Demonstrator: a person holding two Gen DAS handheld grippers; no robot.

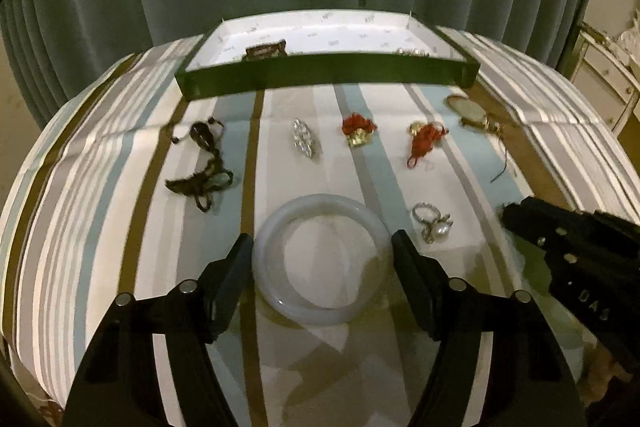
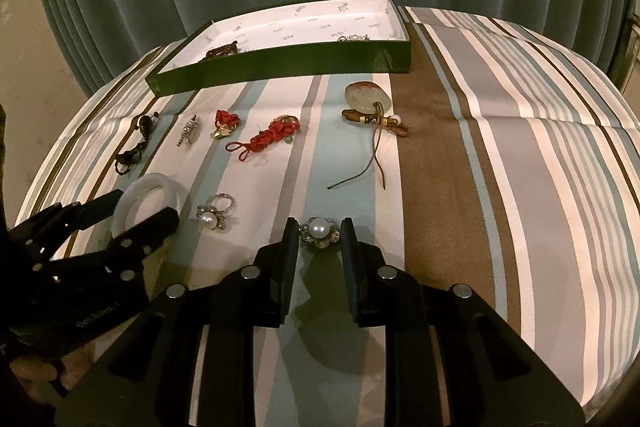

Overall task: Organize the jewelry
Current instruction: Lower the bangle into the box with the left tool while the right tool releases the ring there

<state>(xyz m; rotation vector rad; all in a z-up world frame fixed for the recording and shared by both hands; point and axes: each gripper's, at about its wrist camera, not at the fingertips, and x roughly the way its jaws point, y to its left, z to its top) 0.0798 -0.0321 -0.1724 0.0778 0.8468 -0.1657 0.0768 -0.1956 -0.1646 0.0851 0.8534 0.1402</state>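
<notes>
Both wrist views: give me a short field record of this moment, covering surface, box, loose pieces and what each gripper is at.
surface: striped cloth
box: green tray, open, white lining, a few pieces already inside
loose pieces: dark cord piece, rhinestone brooch, two red knot charms, oval pendant on cord, pearl ring
left gripper: jaws astride the white bangle, pads beside its rim, contact unclear
right gripper: jaws either side of the pearl flower brooch, narrow gaps visible
</notes>
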